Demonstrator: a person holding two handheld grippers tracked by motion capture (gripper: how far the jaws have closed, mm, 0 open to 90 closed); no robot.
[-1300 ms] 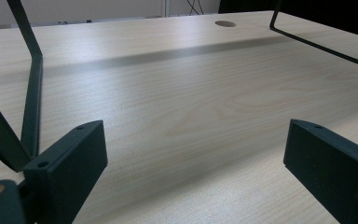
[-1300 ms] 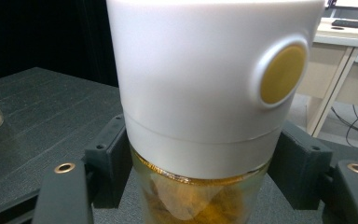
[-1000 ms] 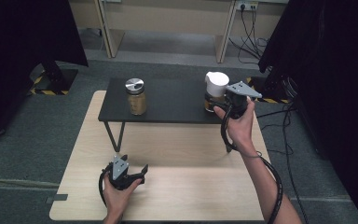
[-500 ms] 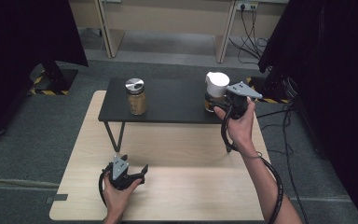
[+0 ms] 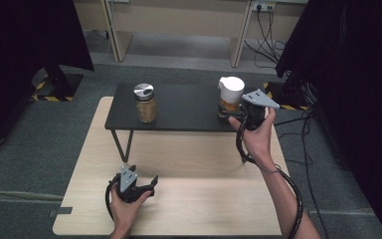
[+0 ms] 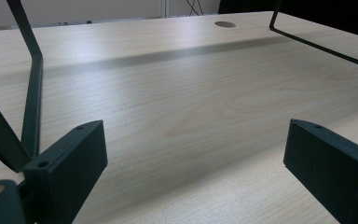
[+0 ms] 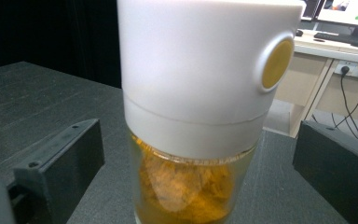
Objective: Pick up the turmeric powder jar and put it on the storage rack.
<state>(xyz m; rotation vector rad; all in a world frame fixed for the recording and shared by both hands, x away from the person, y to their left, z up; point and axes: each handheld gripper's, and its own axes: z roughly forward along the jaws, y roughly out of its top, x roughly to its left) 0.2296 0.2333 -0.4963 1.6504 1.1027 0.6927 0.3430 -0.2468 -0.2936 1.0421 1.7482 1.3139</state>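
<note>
Writing is scarce: neither jar carries a label that can be read, and the one mark on the white-capped jar (image 7: 193,116) is a plain round yellow button on the side of its cap. That jar stands upright at the right end of a low black shelf (image 5: 184,107), its clear lower part holding orange-yellow crumbly stuff. A second jar (image 5: 145,103) with a silver lid stands upright towards the shelf's left end, well apart from the first.

The right gripper (image 5: 229,115) is held level at the white-capped jar. Its jaws have just been opening and now stand apart, one on each side of the jar's glass, with a gap showing between each pad and the jar in the right gripper view. The left gripper (image 5: 147,182) rests low over the table (image 5: 199,159) near its front edge, jaws wide apart with nothing between them.

The table is pale wood with a fine grain and a small round hole far back in the left gripper view. The shelf's top is dark and textured, borne on thin black wire legs (image 6: 31,88). Grey carpet covers the floor; black curtains hang at both sides; beige furniture stands behind, with cables (image 5: 266,30) running down from a wall socket.
</note>
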